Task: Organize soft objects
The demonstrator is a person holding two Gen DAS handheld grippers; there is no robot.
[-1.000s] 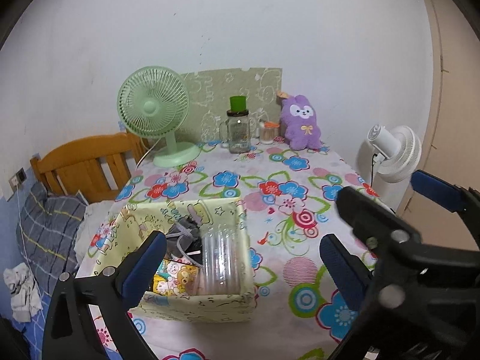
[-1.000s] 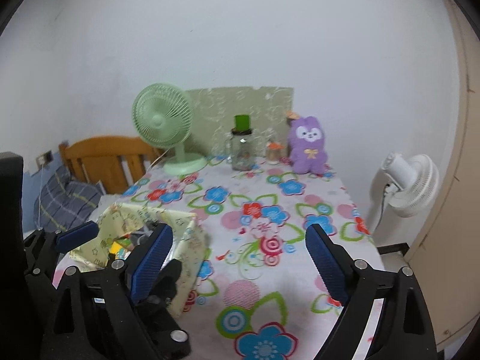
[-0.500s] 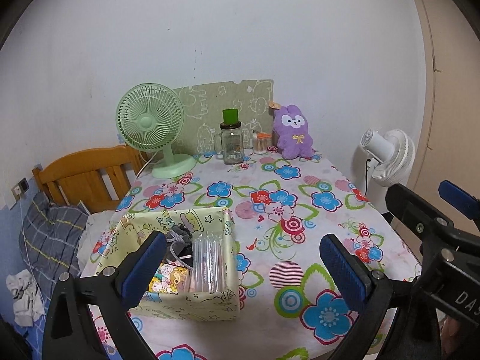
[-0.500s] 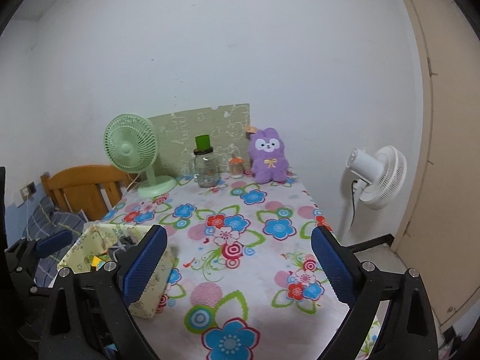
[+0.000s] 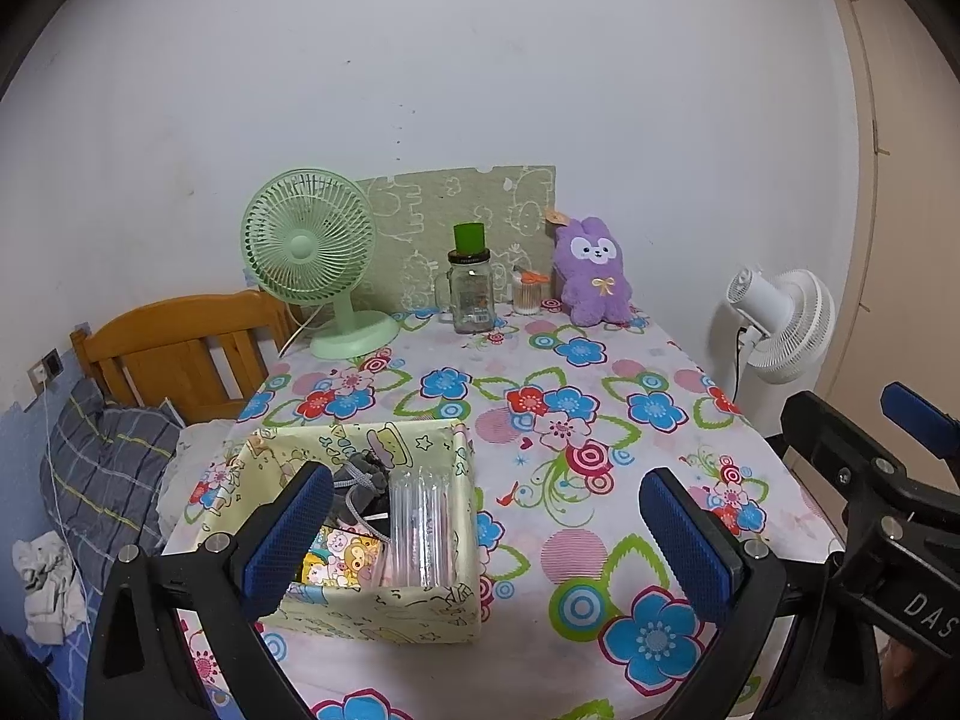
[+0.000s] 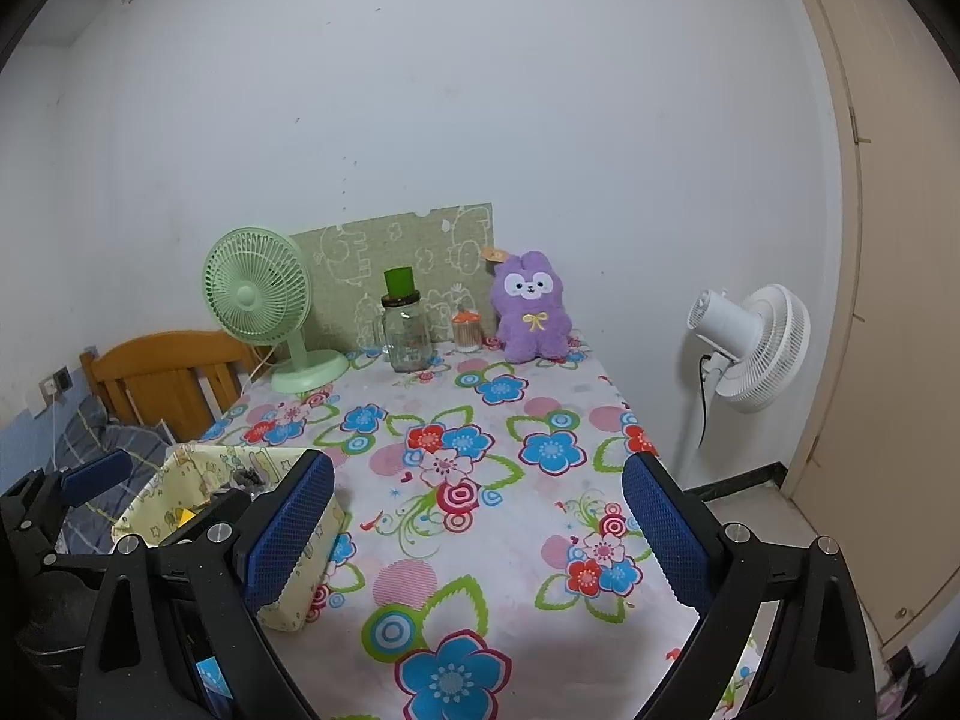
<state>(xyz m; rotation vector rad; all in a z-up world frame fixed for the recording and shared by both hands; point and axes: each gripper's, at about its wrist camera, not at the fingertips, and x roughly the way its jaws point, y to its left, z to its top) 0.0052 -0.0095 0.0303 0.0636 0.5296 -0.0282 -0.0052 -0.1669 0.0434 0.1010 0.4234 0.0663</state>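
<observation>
Left wrist view. My left gripper [image 5: 486, 531] hangs above the near end of the table [image 5: 678, 450], its two blue pads spread wide with nothing between them. Under its left finger: a yellow printed fabric box [image 5: 384, 606] at the table's near-left corner, holding a clear ribbed plastic container [image 5: 420, 534], grey cords [image 5: 360, 480] and a cartoon-printed packet [image 5: 336, 561]. Far end of the flowered tablecloth: a green desk fan [image 5: 309, 258], a glass jar with a green cap [image 5: 471, 285], a small jar with an orange lid [image 5: 528, 294], and the purple plush bunny [image 5: 591, 273], sitting upright in the far-right corner against a green patterned board [image 5: 432, 228] that leans on the wall. Off the table: a white standing fan [image 5: 786, 324] at right, a wooden headboard [image 5: 174, 342] and a plaid pillow [image 5: 96, 480] at left. My right gripper [image 5: 900, 462] shows at the right edge; from here I cannot tell how its fingers stand.

Right wrist view. My right gripper [image 6: 477, 531] is likewise wide apart and empty over the near tablecloth. The plush bunny [image 6: 531, 306] sits well away at the far end, just beside the orange-lidded jar [image 6: 467, 330]. The fabric box [image 6: 198, 480] lies behind my left finger, with my left gripper [image 6: 96, 474] beside it.
</observation>
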